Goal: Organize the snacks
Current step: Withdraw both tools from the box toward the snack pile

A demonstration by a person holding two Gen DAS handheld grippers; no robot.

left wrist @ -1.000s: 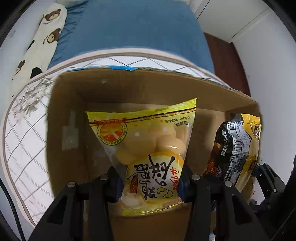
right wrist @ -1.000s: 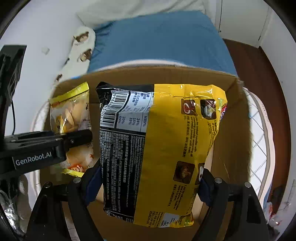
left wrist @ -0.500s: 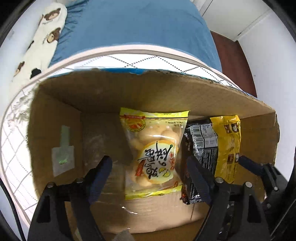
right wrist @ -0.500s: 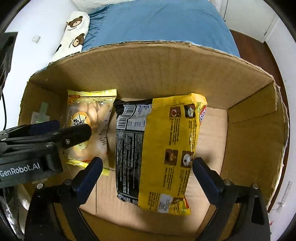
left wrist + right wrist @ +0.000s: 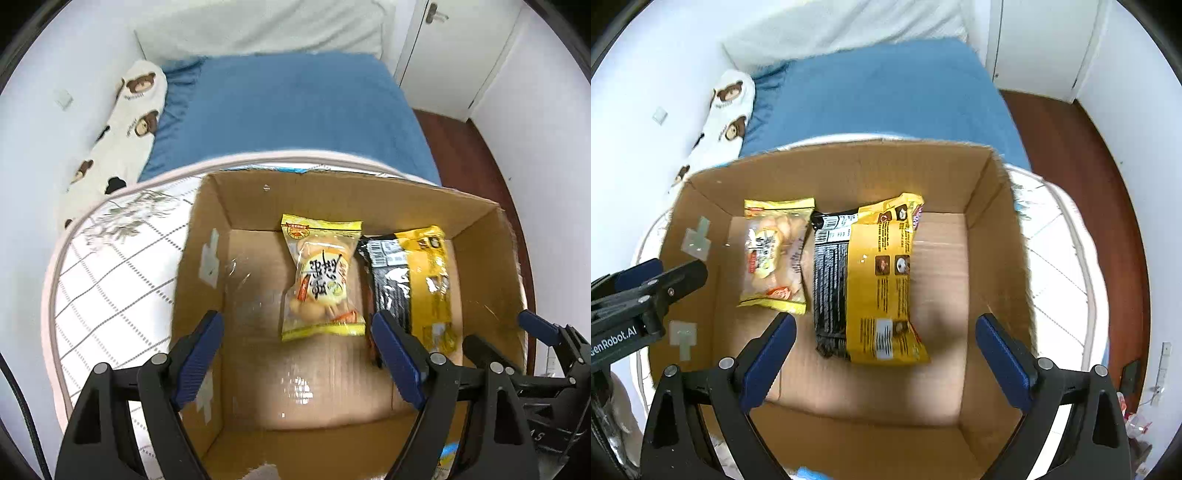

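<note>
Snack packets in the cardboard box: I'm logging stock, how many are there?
2: the clear cookie bag lies left, the yellow-black noodle pack beside it in the middle. None visibly hidden.

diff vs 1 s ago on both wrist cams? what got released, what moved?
Both grippers let go. The left gripper released the clear yellow-trimmed pastry bag; the right gripper released the yellow and black noodle packet. Both packs now lie flat side by side on the brown cardboard box floor, and both grippers have pulled back, jaws open. The box itself stayed put.
</note>
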